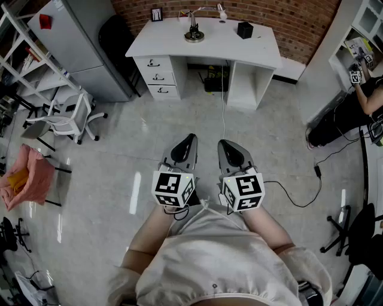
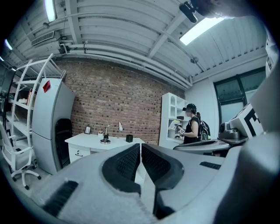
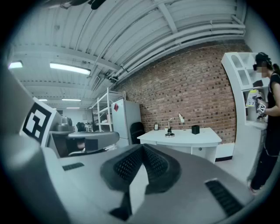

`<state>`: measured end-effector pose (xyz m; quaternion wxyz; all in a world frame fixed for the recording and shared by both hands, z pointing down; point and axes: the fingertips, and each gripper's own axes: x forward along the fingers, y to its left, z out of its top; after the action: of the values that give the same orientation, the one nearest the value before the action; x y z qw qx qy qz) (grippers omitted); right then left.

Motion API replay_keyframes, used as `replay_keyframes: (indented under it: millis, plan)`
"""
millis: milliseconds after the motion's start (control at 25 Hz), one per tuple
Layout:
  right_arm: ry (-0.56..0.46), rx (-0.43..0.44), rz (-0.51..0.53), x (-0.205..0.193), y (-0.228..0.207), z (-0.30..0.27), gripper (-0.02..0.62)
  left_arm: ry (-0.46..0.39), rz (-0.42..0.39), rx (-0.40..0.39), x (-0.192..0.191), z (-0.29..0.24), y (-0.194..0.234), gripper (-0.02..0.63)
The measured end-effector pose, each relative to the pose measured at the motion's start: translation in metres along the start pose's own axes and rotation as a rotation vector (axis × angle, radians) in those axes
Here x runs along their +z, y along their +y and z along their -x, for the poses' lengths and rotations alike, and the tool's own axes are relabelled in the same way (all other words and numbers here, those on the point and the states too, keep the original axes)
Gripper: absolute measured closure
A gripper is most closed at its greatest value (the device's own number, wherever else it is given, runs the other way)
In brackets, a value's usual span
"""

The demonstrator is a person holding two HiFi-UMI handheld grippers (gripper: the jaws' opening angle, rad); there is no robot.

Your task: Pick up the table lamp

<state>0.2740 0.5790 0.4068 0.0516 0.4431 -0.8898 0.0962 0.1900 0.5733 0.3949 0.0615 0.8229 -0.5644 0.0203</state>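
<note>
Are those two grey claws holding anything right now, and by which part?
Nothing is held. The left gripper and right gripper are both shut and empty; the silver table lamp stands untouched on the white desk ahead.

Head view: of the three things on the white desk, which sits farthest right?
The black box; the table lamp stands mid-desk, the small frame farther left.

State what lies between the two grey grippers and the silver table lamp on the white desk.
Head view: open grey floor, one thin pale cord, then the front edge of the white desk.
</note>
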Motion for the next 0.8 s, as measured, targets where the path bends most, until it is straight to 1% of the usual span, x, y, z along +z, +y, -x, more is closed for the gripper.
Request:
replay_keyframes:
  millis: [240,440,560,800]
  plan:
    - [0.021,-0.003,0.016,-0.004,-0.002,-0.009,0.569,0.014,0.021,-0.005,-0.004,-0.007,0.005,0.580]
    - [0.041,-0.005,0.013,-0.011,0.000,-0.023,0.569,0.030,0.070,0.007,-0.014,-0.011,0.021,0.580]
    - [0.039,-0.019,-0.010,-0.013,0.000,-0.036,0.569,0.038,0.094,0.019,-0.020,-0.013,0.037,0.580]
    - [0.079,-0.033,0.013,-0.013,0.001,-0.079,0.569,0.052,0.142,0.025,-0.024,-0.036,0.078,0.580]
